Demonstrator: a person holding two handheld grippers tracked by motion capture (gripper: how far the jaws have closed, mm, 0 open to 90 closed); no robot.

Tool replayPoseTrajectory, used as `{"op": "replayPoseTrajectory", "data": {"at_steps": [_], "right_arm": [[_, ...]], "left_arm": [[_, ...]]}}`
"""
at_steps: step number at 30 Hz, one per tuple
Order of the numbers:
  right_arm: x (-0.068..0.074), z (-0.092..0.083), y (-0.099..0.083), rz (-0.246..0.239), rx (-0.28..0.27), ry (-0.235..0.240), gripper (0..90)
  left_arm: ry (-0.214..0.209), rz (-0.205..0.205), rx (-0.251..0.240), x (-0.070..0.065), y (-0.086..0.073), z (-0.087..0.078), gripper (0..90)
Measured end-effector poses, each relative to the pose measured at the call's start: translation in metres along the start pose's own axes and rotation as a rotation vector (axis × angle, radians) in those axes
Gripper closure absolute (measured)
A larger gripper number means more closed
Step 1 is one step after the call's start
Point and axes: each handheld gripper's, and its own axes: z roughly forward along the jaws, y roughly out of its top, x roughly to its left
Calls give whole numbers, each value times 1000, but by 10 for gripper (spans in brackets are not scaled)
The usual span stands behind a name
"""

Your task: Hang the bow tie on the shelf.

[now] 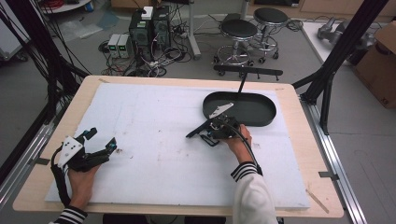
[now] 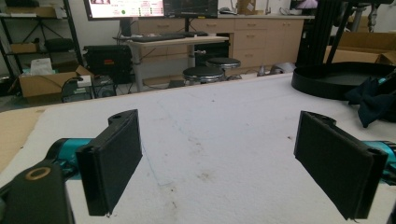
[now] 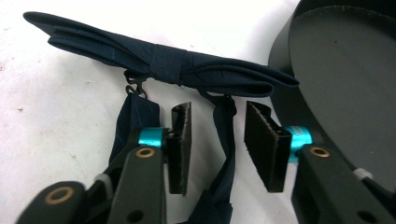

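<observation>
White table mat (image 1: 154, 140); right gripper (image 3: 217, 140) jaws narrow astride navy bow tie (image 3: 159, 63) strap; left gripper (image 2: 219, 163) jaws wide.

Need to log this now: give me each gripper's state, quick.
Left gripper: open, nothing between its fingers.
Right gripper: open, fingers either side of the navy bow tie strap, not pressing it.
</observation>
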Motion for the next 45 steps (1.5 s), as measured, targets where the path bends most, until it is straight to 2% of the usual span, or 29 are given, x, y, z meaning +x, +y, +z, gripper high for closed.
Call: {"op": "replayPoseTrajectory", "data": {"at_steps": [17,23,26,28,31,39,45], "right_arm": [[-4,5,-1,-8,20,24,699],[-4,7,5,-24,49,23,717],[-5,9,7,-29,60,28,761],[-4,10,8,-40,66,14,812],[-3,10,8,-27,73,13,839],[-2,8,8,-22,85,6,849],[-1,5,9,-17,71,11,852]], "left_arm": [[2,2,1,0,0,0,155],[3,1,1,0,0,0,155],[1,2,3,0,0,0,155],[2,0,0,0,0,0,155],[2,0,0,0,0,0,155],[2,1,1,0,0,0,155],[2,1,1,0,0,0,155]]}}
